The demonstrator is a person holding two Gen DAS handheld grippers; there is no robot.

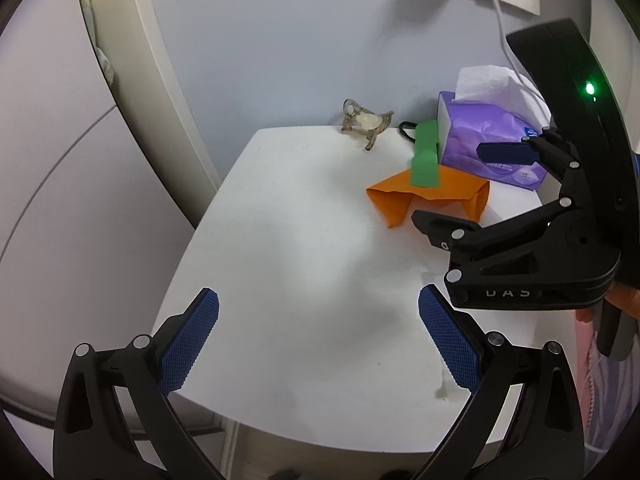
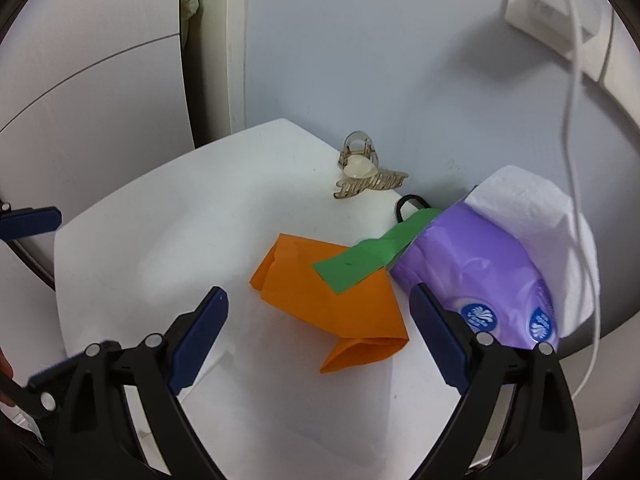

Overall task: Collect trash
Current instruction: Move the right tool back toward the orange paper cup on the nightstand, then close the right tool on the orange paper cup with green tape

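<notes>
A folded orange paper lies on the white table. A green paper strip rests across it and leans on a purple tissue pack. My right gripper is open and empty, its jaws just short of the orange paper on either side. In the left wrist view the orange paper and green strip lie far right, with the right gripper beside them. My left gripper is open and empty over the table's near part.
A clear hair claw clip and a black hair tie lie at the table's back edge by the wall. A white cable hangs from a wall socket over the tissue pack. A white cabinet stands left.
</notes>
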